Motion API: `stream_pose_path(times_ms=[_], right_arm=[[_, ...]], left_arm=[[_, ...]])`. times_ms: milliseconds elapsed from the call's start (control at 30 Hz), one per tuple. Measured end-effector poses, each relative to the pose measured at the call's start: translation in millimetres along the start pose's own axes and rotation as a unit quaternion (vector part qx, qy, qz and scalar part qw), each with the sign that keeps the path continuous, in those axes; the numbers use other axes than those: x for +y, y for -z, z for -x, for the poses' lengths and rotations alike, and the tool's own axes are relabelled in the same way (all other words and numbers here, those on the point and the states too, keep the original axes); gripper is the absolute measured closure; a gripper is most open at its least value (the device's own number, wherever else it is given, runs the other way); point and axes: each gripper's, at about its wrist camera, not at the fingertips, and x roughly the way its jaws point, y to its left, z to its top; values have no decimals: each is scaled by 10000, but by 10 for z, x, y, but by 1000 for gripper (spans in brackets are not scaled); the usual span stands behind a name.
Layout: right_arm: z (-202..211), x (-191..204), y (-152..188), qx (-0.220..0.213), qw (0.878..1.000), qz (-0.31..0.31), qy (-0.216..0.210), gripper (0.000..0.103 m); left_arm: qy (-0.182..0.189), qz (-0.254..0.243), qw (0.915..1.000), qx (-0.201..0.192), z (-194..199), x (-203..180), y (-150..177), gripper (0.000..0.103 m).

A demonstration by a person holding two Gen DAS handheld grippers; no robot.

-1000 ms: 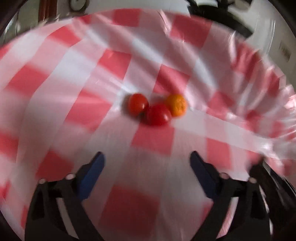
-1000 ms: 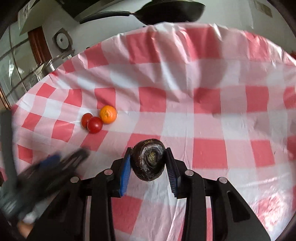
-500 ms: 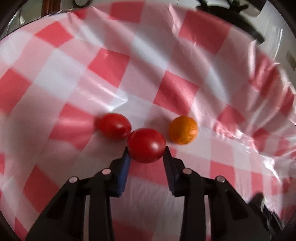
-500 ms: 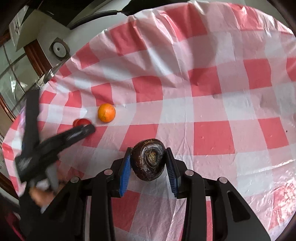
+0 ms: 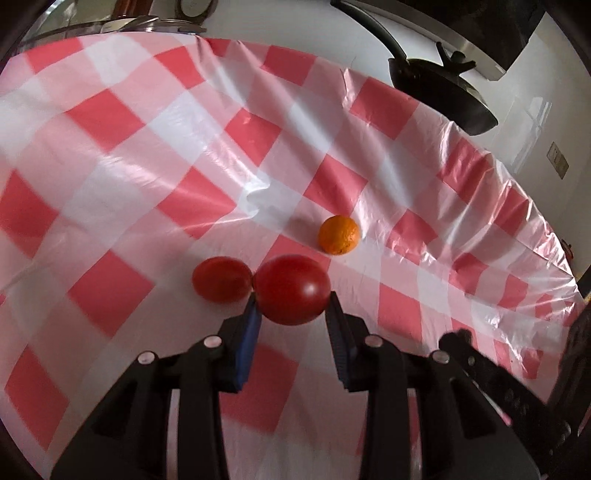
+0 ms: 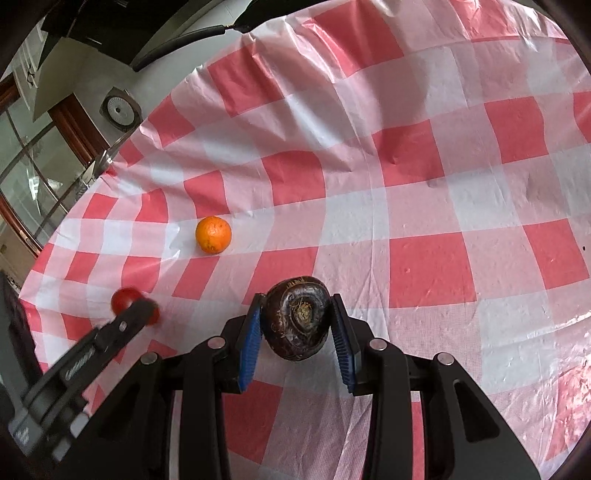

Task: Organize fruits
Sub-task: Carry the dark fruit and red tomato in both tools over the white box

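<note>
My left gripper point(image 5: 292, 314) is shut on a round red tomato point(image 5: 291, 290), just above the red-and-white checked tablecloth point(image 5: 110, 147). A second red tomato point(image 5: 221, 279) lies touching it on the left. An orange point(image 5: 338, 235) lies a little beyond, to the right. My right gripper point(image 6: 297, 325) is shut on a dark purple-brown round fruit point(image 6: 297, 317) and holds it above the cloth. In the right wrist view the orange point(image 6: 213, 235) lies far left, and the left gripper point(image 6: 136, 314) partly hides the tomatoes point(image 6: 123, 298).
A black pan point(image 5: 439, 92) and a metal pot lid point(image 5: 147, 27) stand past the table's far edge. The cloth has wrinkles near the orange point(image 5: 255, 192). A window point(image 6: 33, 184) is at the left in the right wrist view.
My left gripper closed in on the tomatoes, shut on the round one and drew it away from the orange. My right gripper kept hold of the dark fruit and shifted a little.
</note>
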Motion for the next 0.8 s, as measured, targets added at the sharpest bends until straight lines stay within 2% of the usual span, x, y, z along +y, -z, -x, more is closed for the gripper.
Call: stream_pose_path(times_ms=[100, 267, 400, 600, 800], right_arm=[[35, -5, 10, -64, 10000, -30, -1, 67], [182, 149, 126, -134, 9992, 189, 312, 67], [488, 432, 312, -333, 9973, 584, 285, 67], [1066, 852, 674, -684, 9910, 1147, 93, 67], [1470, 1132, 1104, -856, 9841, 1558, -19, 67]], left_arm=[[-55, 25, 10000, -43, 147, 31, 80, 67], [-172, 24, 9997, -184, 515, 169, 269, 67], [-301, -166, 9985, -435, 832, 183, 403, 67], [-425, -892, 9916, -834, 1398, 106, 716, 67], [-403, -1021, 9906, -811, 1767, 263, 1028, 67]])
